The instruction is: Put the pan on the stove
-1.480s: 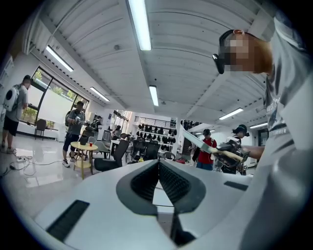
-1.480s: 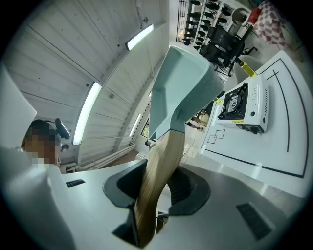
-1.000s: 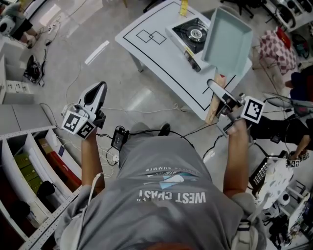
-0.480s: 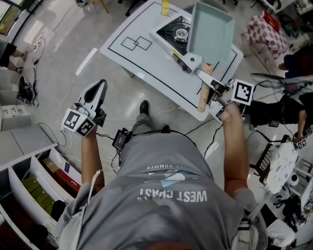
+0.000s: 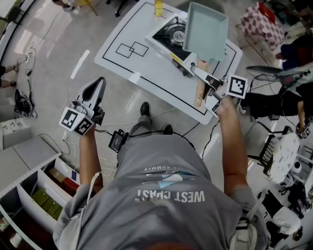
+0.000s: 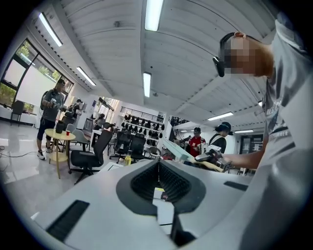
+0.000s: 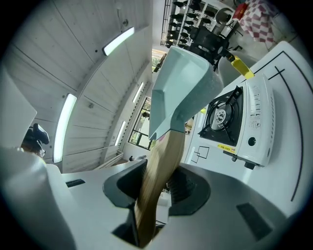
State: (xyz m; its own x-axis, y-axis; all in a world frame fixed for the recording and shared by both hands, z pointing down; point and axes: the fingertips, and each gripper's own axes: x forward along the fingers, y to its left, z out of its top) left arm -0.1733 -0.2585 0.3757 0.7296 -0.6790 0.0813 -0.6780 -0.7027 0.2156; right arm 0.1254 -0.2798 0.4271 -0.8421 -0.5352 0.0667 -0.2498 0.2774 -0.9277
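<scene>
My right gripper [image 5: 209, 87] is shut on the wooden handle [image 5: 199, 93] of a pale green rectangular pan [image 5: 206, 30]. I hold the pan tilted in the air over the right side of the portable gas stove [image 5: 168, 35], which stands on the white table [image 5: 128, 66]. In the right gripper view the handle [image 7: 159, 176] runs between the jaws of my right gripper [image 7: 155, 197], the pan [image 7: 183, 93] rises above them, and the stove [image 7: 237, 124] with its burner [image 7: 222, 116] lies to the right. My left gripper [image 5: 99, 84] is shut and empty, off the table's left side above the floor.
A yellow bottle [image 5: 158, 7] stands at the table's far edge. Cables and a black box [image 5: 117, 141] lie on the floor by my feet. Shelving [image 5: 29, 190] is at the lower left. Office chairs [image 6: 90, 151] and people stand beyond the table.
I have stepped closer to the table. The pan has moved forward with my right gripper and now hangs partly over the stove. My left gripper has moved forward too.
</scene>
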